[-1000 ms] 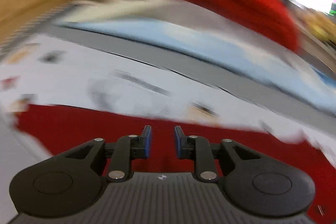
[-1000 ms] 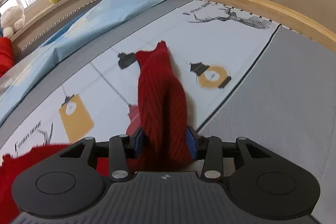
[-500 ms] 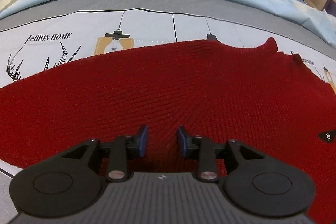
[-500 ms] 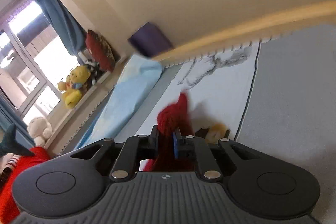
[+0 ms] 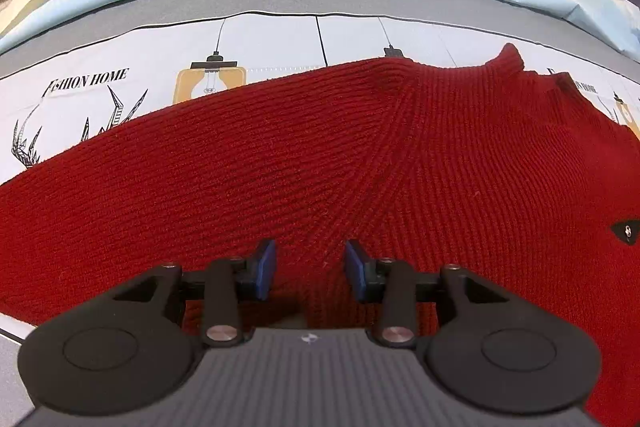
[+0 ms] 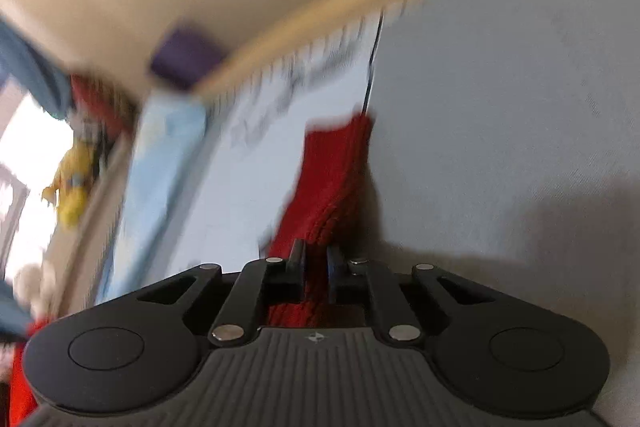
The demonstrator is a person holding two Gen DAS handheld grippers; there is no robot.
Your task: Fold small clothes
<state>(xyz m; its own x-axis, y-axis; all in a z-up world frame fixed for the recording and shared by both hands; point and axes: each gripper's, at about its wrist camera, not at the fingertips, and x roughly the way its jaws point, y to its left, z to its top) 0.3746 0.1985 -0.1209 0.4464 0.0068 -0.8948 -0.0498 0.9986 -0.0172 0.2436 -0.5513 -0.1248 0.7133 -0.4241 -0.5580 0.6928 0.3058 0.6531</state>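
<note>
Swinging fast since the last frame, my right gripper (image 6: 316, 261) stays clamped on the red sweater's (image 5: 320, 163) sleeve (image 6: 332, 171). Left gripper (image 5: 310, 263) hovers open over its body on the bed (image 5: 280, 39). Next I'd lay the sleeve across.

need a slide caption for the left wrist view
Open left claw poised over a red sweater spread flat on a printed bedsheet.

Red ribbed knit sweater (image 5: 360, 155) spread flat on printed bedsheet; one end lifted.
</note>
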